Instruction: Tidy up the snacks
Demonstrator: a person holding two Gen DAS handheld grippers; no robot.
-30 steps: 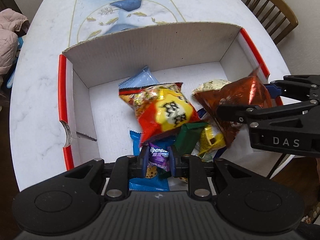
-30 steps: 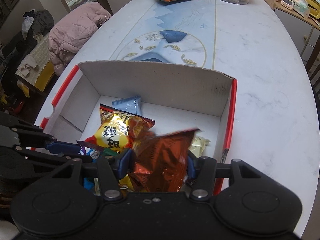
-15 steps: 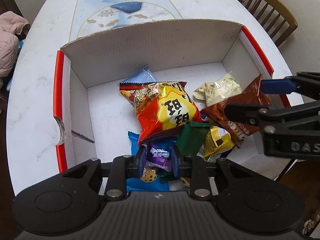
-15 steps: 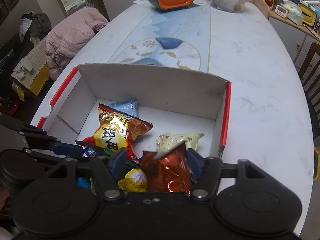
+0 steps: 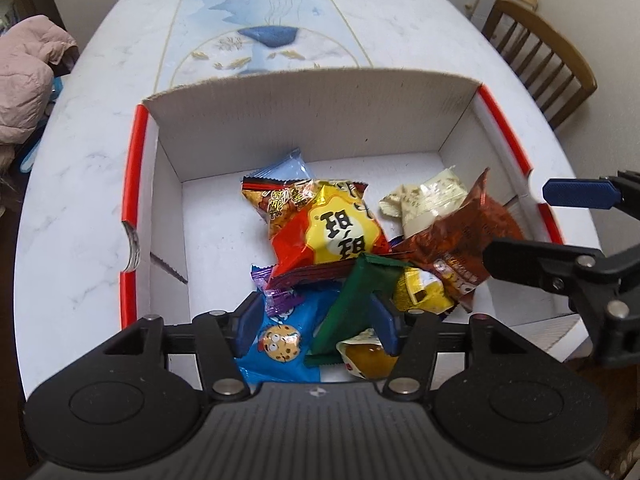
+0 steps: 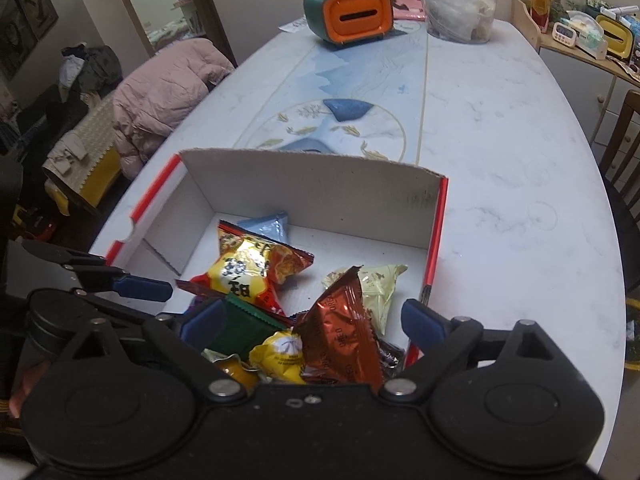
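One white marble-patterned tabletop (image 6: pixel 500 168) carries an open white cardboard box with red edges (image 5: pixel 304 120). Inside it lie a red-and-yellow crisp bag (image 5: pixel 328 232), a copper-brown foil packet (image 6: pixel 340 332), a blue cookie packet (image 5: pixel 280 344) and a green wrapper (image 5: pixel 356 304). Left claw (image 5: pixel 314 326): just opening, half apart, pads clear of the snacks. Right claw (image 6: pixel 312 322): just opening, wide, holding nothing.

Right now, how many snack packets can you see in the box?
9 at least: pale blue at the back, red-yellow bag, cream, brown, green, yellow, purple, blue cookie, amber nearest. More may hide underneath.
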